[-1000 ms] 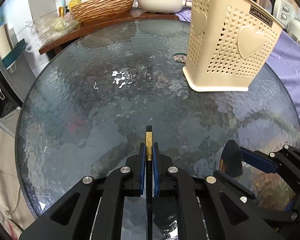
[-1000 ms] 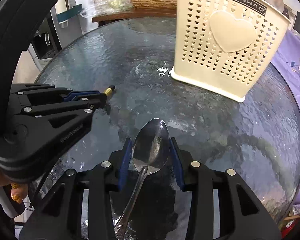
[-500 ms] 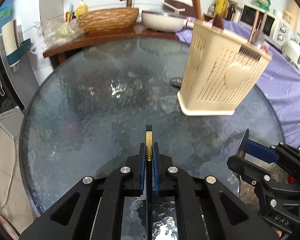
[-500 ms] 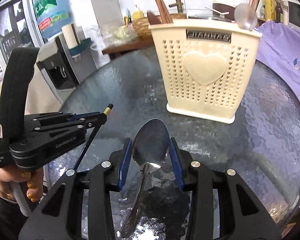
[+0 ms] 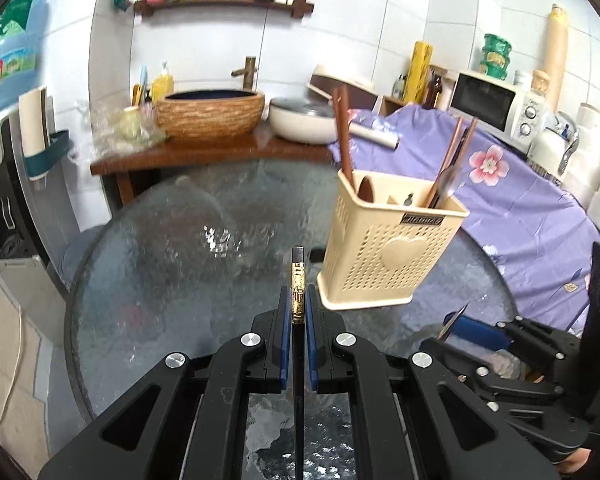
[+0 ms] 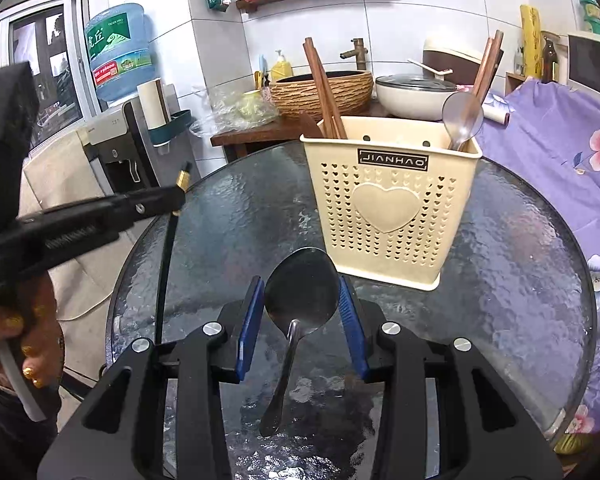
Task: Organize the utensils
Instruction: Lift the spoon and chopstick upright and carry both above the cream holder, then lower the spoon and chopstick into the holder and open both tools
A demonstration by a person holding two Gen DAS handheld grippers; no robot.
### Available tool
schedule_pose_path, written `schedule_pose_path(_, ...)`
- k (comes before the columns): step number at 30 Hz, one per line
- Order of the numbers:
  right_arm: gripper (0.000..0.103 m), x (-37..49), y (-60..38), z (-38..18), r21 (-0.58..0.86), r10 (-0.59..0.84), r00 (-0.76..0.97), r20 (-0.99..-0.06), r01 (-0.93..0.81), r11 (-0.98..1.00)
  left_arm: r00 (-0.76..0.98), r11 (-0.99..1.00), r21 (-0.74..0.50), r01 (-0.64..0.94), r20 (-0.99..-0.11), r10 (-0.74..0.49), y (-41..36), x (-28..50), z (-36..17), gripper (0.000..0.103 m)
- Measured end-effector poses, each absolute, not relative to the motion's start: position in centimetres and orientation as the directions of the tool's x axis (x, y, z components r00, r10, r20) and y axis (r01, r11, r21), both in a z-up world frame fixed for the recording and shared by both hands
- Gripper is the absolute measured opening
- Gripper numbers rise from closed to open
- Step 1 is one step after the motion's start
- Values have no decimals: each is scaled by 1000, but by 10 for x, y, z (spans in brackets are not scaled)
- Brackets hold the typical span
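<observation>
Left gripper [image 5: 298, 308] clamping jaws on a black chopstick [image 5: 298, 280], gold band poking just past the tips. Right gripper [image 6: 302, 308] gripping a steel spoon [image 6: 300, 288] by the bowl, handle hanging below. Cream utensil basket [image 6: 384, 216] standing ahead of both on the glass table [image 6: 520, 280].

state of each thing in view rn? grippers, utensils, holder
left hand-held gripper: shut on black chopstick, lifted.
right hand-held gripper: shut on metal spoon, bowl forward.
utensil holder: upright on glass table, holding wooden chopsticks and a spoon.
</observation>
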State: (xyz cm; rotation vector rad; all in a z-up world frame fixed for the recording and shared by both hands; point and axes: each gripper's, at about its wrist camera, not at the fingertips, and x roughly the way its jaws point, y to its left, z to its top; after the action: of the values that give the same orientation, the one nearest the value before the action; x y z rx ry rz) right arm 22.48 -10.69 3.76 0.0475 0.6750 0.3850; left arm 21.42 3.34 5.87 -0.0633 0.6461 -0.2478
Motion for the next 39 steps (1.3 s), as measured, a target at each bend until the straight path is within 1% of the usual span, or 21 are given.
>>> schedule_pose_path(6, 38, 219, -108, 44, 154, 356, 728, -586, -331, 931, 786, 964, -137, 227, -559, -264, 28, 208, 68, 7)
schedule_pose_path(16, 38, 220, -123, 59, 191, 395, 724, -565, -351, 917, 799, 956, -160, 246, -525, -294, 30, 205, 83, 6)
schedule_pose_path(24, 38, 224, -137, 88, 169, 373, 783, -498, -334, 927, 804, 938, -183, 295, -483, -347, 25, 208, 108, 6)
schedule_pose_path(30, 38, 240, -144, 118, 119, 336, 818, -467, -318, 940, 808, 919, -202, 340, -436, -395, 16, 216, 144, 6)
schedule_pose_path(35, 38, 257, -155, 153, 121, 323, 845, -427, -300, 946, 825, 906, -213, 365, -377, -421, 11, 224, 189, 6)
schedule_pose_path(39, 38, 275, -166, 184, 137, 304, 875, -376, -272, 953, 842, 898, -251, 362, -326, -431, 8, 239, 221, 6)
